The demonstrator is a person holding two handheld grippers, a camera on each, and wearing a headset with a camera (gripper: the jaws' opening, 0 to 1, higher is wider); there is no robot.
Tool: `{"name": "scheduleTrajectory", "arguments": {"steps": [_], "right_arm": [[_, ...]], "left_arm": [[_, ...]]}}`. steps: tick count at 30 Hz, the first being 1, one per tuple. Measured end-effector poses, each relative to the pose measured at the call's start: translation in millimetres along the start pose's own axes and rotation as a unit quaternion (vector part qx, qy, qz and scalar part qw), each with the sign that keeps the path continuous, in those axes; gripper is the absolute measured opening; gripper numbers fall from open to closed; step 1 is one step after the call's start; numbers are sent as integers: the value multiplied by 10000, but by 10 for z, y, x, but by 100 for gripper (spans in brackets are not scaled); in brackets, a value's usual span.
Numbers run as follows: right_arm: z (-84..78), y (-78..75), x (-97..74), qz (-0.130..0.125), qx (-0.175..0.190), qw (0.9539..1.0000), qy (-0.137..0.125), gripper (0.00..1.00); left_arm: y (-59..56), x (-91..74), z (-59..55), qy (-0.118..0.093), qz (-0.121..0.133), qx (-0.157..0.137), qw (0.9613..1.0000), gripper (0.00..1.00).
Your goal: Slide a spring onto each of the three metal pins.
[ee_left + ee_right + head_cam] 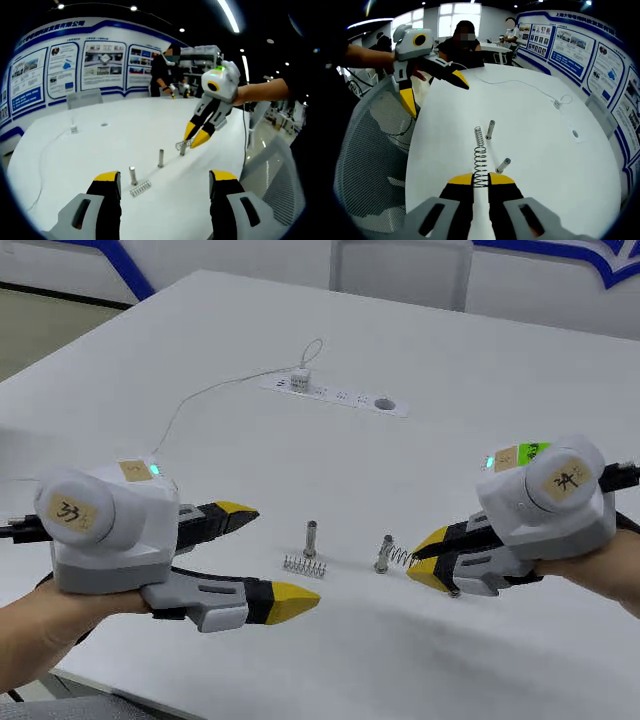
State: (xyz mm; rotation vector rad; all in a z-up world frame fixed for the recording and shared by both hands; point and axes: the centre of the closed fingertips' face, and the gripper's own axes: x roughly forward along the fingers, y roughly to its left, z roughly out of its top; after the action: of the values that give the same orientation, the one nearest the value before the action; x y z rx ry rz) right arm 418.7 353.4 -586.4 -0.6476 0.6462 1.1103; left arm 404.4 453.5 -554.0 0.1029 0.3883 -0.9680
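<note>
Two short metal pins stand upright on the white table (330,450), one in the middle (310,537) and one to its right (383,553). A loose spring (305,565) lies flat beside the middle pin. My right gripper (425,558) is shut on a second spring (400,556), which sticks out sideways with its free end by the right pin. In the right gripper view that spring (480,167) runs forward from the shut jaws, left of the near pin (503,165). My left gripper (268,555) is open and holds nothing, left of the loose spring (140,188).
A white power strip (335,395) with a thin cable lies further back on the table. A mesh chair (375,165) stands along the table's near edge. People sit at another table (492,47) in the background.
</note>
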Motion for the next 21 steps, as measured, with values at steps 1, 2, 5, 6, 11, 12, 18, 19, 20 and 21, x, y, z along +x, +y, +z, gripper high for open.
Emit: {"name": "scheduleTrajectory", "arguments": {"steps": [1, 2, 5, 6, 11, 12, 18, 19, 20, 21], "right_arm": [[19, 21, -13, 25, -14, 10000, -24, 11], [40, 36, -26, 43, -22, 10000, -52, 11], [99, 79, -59, 89, -119, 9998, -111, 11], [117, 98, -67, 107, -190, 9997, -113, 11], [191, 197, -99, 235, -404, 9988, -135, 11], [202, 219, -105, 269, -472, 9984, -124, 11], [349, 366, -153, 429, -685, 9964, -269, 11], [357, 377, -152, 437, -710, 9961, -274, 11], [361, 388, -147, 439, -753, 9958, -270, 11], [362, 392, -144, 441, -779, 9956, -268, 11]], "left_arm": [[-9, 13, 18, -13, -28, -3, 10000, 73], [-19, 27, 35, -27, -60, -13, 10000, 73], [-73, 82, 54, 17, -178, 40, 9998, 72], [-99, 103, 53, 51, -234, 107, 9997, 72], [-197, 163, 35, 184, -432, 340, 9983, 68], [-207, 171, 27, 204, -468, 360, 9980, 66], [-358, 234, 39, 262, -724, 487, 9958, 54], [-378, 243, 45, 259, -750, 501, 9956, 52], [-398, 256, 50, 260, -787, 524, 9952, 51], [-411, 263, 53, 268, -807, 541, 9949, 50]]}}
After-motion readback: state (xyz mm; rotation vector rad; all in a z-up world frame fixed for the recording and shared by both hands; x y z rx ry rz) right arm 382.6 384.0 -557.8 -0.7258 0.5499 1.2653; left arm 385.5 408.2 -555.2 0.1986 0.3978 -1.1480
